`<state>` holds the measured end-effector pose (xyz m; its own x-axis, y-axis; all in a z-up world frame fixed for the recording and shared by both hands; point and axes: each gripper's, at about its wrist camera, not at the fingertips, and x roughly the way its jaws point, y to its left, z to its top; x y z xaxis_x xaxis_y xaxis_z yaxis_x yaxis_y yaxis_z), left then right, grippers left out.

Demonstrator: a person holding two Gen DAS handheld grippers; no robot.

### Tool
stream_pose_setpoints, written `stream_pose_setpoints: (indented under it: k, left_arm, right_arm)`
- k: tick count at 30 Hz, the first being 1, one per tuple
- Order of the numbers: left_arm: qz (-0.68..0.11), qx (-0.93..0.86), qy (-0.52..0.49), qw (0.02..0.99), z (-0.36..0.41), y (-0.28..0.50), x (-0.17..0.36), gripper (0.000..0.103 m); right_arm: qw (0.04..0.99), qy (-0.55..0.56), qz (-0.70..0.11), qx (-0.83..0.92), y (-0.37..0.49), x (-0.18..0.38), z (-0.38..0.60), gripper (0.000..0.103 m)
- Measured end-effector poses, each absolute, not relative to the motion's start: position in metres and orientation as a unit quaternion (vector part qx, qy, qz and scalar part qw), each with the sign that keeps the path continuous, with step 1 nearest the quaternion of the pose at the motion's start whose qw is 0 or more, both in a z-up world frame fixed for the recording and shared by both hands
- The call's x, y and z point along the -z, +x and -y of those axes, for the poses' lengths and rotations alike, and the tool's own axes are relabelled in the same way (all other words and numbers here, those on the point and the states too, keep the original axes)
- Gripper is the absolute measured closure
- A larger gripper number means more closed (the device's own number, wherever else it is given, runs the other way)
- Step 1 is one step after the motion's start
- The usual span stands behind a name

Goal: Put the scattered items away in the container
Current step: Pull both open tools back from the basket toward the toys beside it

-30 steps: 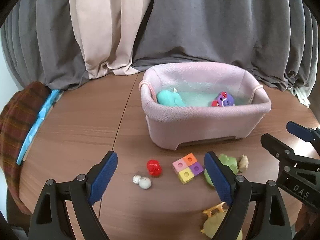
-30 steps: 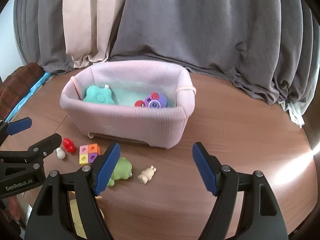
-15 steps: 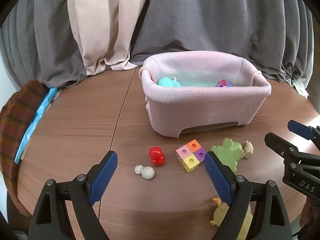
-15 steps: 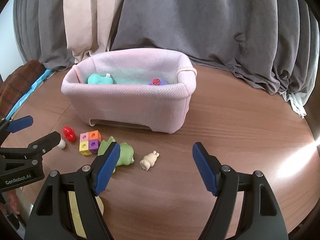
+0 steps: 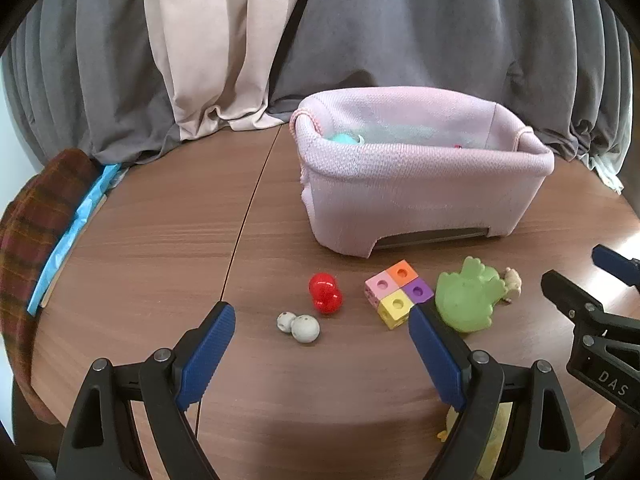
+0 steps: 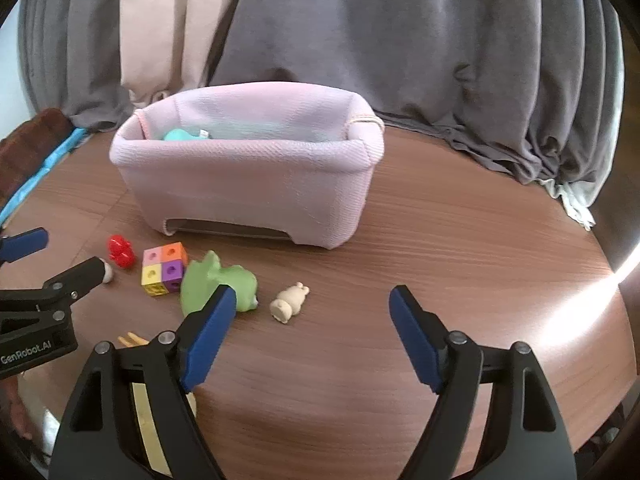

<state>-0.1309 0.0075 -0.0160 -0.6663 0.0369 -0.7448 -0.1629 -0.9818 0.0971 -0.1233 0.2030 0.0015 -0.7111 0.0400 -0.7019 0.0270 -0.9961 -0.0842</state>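
Both grippers hang wide over toys scattered in front of a pink basket.

The left gripper is wide and empty above the grey beads and red toy. The right gripper holds nothing, its jaws just opening, near the cream figure and green frog. The colored cube block sits on the worktop before the basket.
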Motion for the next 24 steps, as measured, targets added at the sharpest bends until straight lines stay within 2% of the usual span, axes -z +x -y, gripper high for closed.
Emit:
stream_pose_setpoints:
  k: [7,24]
  left_arm:
    - [-0.089,-0.909,-0.405,0.048,-0.012,-0.129,0.022,0.017]
    - [-0.068,-0.897,-0.434,0.057,-0.003,-0.142,0.045,0.017]
  right_arm:
    - [0.030,-0.380,0.080,-0.921,-0.120,0.007,-0.188,0.026]
    - [0.031,-0.408,0.078,-0.909,-0.132,0.026,-0.189,0.026]
